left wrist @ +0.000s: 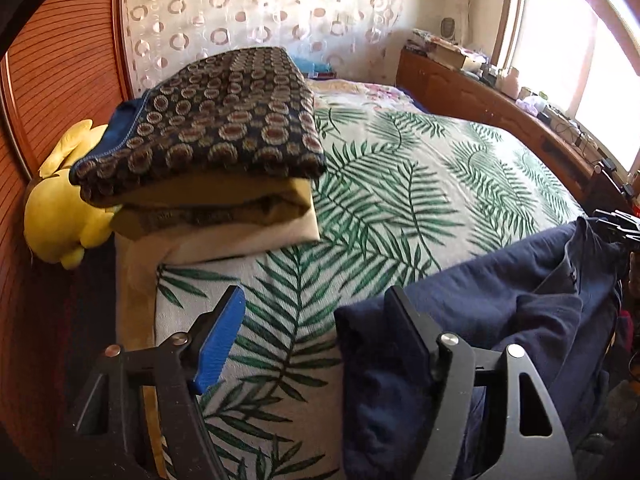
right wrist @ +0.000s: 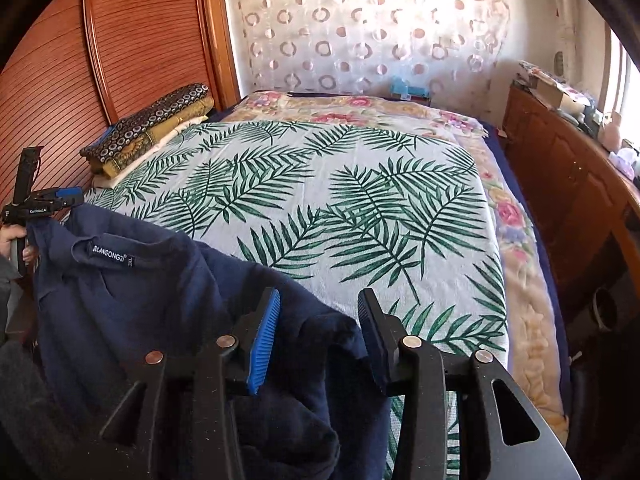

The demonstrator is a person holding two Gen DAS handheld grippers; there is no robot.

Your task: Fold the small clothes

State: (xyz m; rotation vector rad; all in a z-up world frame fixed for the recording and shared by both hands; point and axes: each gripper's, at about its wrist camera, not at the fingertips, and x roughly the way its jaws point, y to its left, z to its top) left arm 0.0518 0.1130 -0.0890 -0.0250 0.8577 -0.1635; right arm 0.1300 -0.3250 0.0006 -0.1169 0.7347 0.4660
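A navy blue shirt (left wrist: 500, 320) lies bunched at the near edge of the bed on a palm-leaf cover (left wrist: 400, 184). My left gripper (left wrist: 312, 328) is open, its right finger (left wrist: 408, 332) against the shirt's edge. In the right wrist view the shirt (right wrist: 160, 300) shows its collar label. My right gripper (right wrist: 316, 332) is open with shirt fabric between its jaws. The left gripper (right wrist: 48, 204) also shows in the right wrist view, at the shirt's far corner.
A stack of folded clothes (left wrist: 208, 140) sits at the bed's left edge, also in the right wrist view (right wrist: 152, 132). A yellow plush toy (left wrist: 64, 216) lies beside it. A wooden wardrobe (right wrist: 132, 52) stands left; a cluttered wooden cabinet (left wrist: 500, 100) runs along the right.
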